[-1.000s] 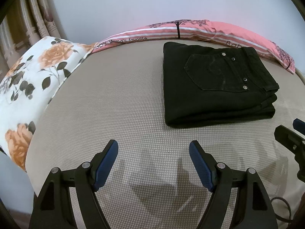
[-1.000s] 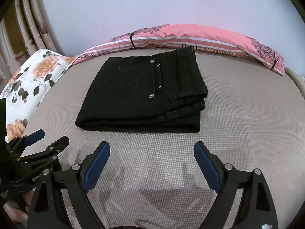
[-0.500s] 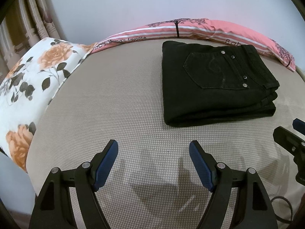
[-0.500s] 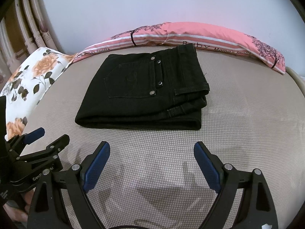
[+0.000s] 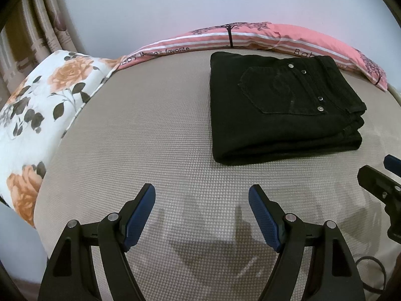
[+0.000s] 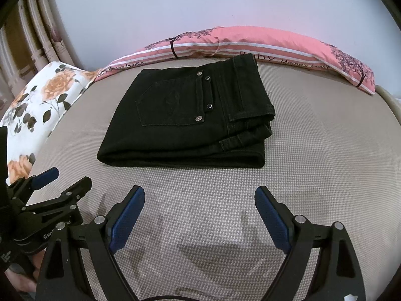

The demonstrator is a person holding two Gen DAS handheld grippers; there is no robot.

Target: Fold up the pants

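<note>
Already folded, item 1: black pants (image 6: 185, 118) at your 12 o'clock; left gripper (image 5: 201, 210) and right gripper (image 6: 199, 213) gape empty, clear of them.

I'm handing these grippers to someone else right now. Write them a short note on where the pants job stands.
Left gripper: open, empty, hovering over the mat.
Right gripper: open, empty, beside the left one.
Black pants: folded into a compact stack on the beige mat, back pocket up, near the pink pillow; neither gripper touches them.
Done: the folding looks complete.
Left: probably nothing, except perhaps tidying the layered edges on the right.
</note>
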